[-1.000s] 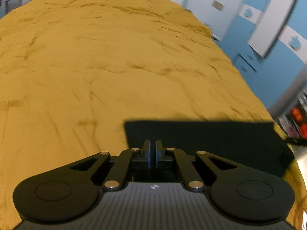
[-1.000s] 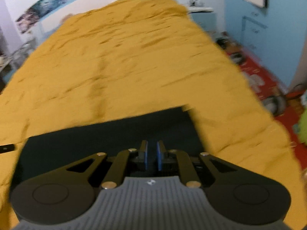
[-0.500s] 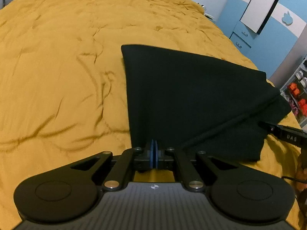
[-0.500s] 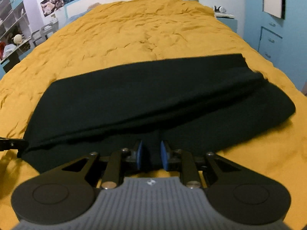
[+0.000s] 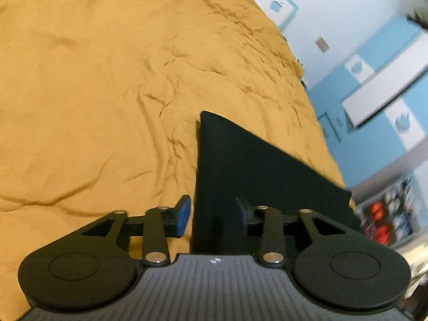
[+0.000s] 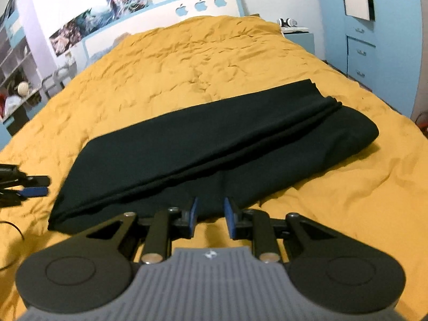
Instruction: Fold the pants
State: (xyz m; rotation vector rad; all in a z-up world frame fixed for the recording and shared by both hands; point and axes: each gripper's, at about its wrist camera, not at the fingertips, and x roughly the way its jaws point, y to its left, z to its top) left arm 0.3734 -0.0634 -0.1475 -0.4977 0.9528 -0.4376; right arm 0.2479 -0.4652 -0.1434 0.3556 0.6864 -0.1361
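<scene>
Just let go: both claws, left gripper (image 5: 214, 215) and right gripper (image 6: 211, 218), now parted and empty. Pants (image 6: 214, 144) folded across centre frame on bedspread (image 6: 187, 61). Withdraw straight back, avoiding snagging.

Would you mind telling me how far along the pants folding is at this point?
Done: the black pants lie folded lengthwise on the yellow bedspread, top layer short of the near edge. In hand: nothing; the left gripper and right gripper have just been opening and grip nothing. Left: probably folding the long strip shorter.
</scene>
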